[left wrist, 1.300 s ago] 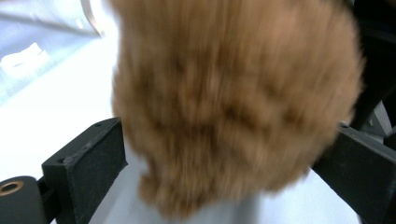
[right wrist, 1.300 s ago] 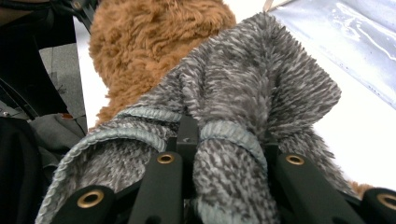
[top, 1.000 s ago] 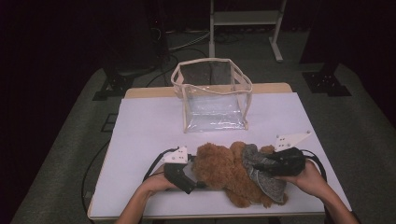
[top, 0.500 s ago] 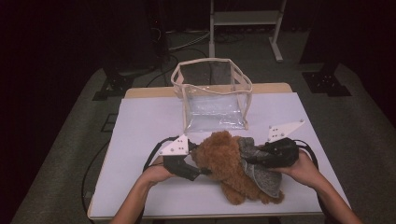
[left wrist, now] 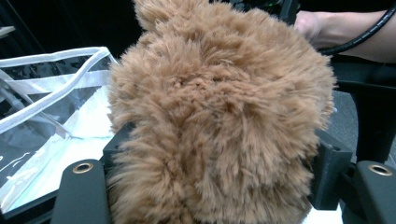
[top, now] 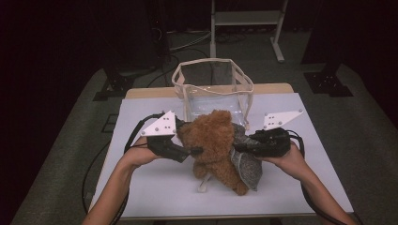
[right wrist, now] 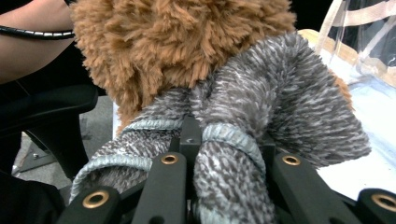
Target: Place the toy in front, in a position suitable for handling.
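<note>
The brown teddy bear (top: 213, 140), soft, light and easily squashed, hangs above the table (top: 141, 187) at 6 o'clock from the clear bag (top: 213, 89), the left claw (top: 190, 151) having just closed on its fur and the right claw (top: 239, 149) pinching tight its grey knitted garment (top: 246, 161), which I judge the looser hold.

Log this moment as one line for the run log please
left tool: shut on teddy bear | right tool: shut on grey knit garment | bear lifted above table | clear bag behind

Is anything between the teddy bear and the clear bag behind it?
Nothing visible. The teddy bear, held by the left gripper and right gripper, sits just in front of the clear bag, whose top gapes open.
</note>
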{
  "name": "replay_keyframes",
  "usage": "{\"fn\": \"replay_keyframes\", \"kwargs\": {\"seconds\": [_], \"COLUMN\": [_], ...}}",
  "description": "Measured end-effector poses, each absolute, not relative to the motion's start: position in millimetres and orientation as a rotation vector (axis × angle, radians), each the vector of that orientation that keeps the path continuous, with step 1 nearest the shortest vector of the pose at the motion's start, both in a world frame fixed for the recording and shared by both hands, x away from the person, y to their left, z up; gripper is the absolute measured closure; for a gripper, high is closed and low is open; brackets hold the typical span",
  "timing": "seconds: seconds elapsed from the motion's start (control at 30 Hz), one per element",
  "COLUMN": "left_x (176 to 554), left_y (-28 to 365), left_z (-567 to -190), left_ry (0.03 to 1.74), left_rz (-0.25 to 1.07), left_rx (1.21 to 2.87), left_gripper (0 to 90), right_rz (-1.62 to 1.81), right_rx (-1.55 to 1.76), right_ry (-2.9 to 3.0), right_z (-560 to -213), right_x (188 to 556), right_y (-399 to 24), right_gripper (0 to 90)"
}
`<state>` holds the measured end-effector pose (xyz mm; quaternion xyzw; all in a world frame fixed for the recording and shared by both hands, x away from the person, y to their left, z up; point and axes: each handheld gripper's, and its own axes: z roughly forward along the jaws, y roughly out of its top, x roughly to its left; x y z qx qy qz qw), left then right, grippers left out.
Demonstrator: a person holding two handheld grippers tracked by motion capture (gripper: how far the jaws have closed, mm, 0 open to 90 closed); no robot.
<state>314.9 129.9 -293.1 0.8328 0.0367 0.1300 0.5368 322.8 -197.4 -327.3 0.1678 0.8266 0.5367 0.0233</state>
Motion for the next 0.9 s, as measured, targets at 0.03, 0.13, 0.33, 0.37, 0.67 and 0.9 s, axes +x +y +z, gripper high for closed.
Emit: {"fn": "replay_keyframes", "kwargs": {"seconds": [0.03,0.13,0.33,0.37,0.67,0.9], "left_x": [313.9,313.4,311.2,311.5,311.6,313.2], "left_y": [127.3,122.3,95.9,93.5,62.2,44.7], "left_z": [-297.6,-303.2,-300.9,-299.7,-290.1,-287.5], "left_ry": [0.090,0.093,0.061,0.053,-0.016,-0.054], "left_rz": [0.312,0.309,0.330,0.330,0.323,0.334], "left_rx": [1.987,1.974,1.962,1.968,1.990,2.026], "left_gripper": [29.9,30.1,30.1,30.1,29.9,28.9], "right_rz": [1.646,1.647,1.607,1.617,1.622,1.342], "right_rx": [0.535,0.562,0.485,0.470,0.331,0.277], "right_ry": [2.569,2.558,2.557,2.552,2.578,2.692], "right_z": [-329.5,-326.8,-275.1,-269.0,-212.8,-204.5], "right_x": [322.8,324.4,323.6,323.8,329.0,333.4], "right_y": [-202.3,-215.3,-233.1,-233.7,-225.2,-202.5], "right_gripper": [73.3,73.4,73.3,73.3,73.2,73.1]}}
